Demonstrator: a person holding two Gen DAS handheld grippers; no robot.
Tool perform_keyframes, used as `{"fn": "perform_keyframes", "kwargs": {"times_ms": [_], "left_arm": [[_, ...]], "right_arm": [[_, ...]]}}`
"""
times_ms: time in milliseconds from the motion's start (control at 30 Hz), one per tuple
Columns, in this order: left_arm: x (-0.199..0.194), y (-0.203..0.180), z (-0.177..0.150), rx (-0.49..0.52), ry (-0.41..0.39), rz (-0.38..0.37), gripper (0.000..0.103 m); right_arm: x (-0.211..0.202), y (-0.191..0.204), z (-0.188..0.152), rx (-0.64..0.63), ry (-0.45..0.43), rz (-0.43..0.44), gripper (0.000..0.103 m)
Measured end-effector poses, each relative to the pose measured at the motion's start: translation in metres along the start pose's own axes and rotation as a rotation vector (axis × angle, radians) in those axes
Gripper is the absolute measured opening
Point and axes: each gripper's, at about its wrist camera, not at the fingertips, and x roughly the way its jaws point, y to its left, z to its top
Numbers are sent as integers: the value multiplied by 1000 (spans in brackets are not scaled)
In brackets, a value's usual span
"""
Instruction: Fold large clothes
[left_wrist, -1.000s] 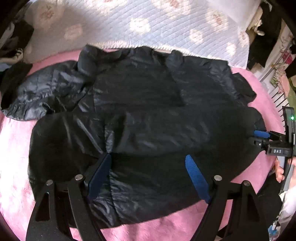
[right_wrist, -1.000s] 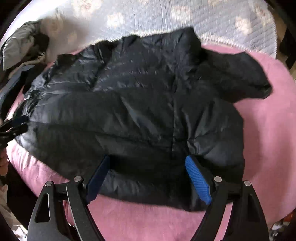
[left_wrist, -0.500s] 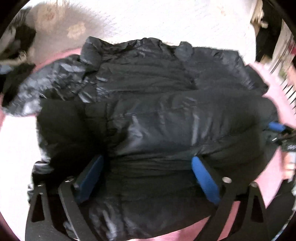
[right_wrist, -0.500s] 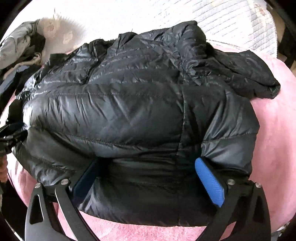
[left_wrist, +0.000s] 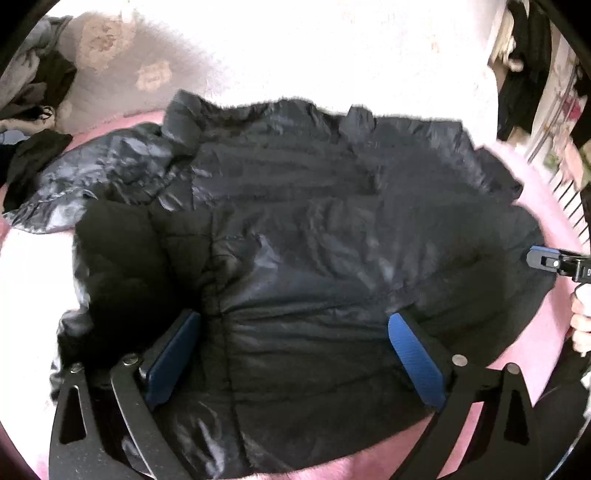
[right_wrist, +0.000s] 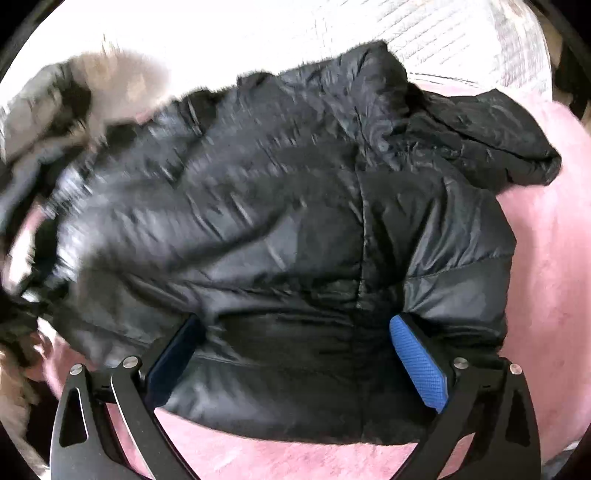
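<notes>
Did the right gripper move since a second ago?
Yes. The right gripper has edged forward over the black jacket: less pink blanket shows below the hem. Its jaws have just been opening, jacket between them.

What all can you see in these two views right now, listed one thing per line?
puffer jacket: one, black, spread across the pink blanket, hem toward the cameras.
pink blanket: one, pink, fluffy, under the jacket.
quilted cover: one, pale with faded flower prints, beyond the blanket.
clothes pile: several pieces, grey and black, far left of the left wrist view.
left tongs: one pair, black with blue pads, jaws wide over the hem, having just been opening.
right tongs: one pair, same colours, also wide over the hem, having just been opening.
hand: one, at the right edge of the left wrist view.
</notes>
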Motion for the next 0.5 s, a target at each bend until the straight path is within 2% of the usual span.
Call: {"fn": "perform_keyframes", "kwargs": {"times_ms": [67,200,300,367,400,500], "left_arm": [[-18,-4,4,5,-68,1,97],[-72,-29,18,97,-268,114,96],[-117,-46,32,120,-398,91,96],[-145,-54,43,126,-479,94,97],[-158,-58,49,127,-519,93,101],[-190,-66,64,152,-617,104,103]], "right_arm": [[-28,1,2,-15,-112,19,101],[-79,11,1,-118,-291,41,101],[-119,29,-3,-205,-416,16,101],[-149,36,0,-198,-503,45,101],[-163,36,3,-180,-541,49,101],[-202,34,15,-149,-653,32,101]]}}
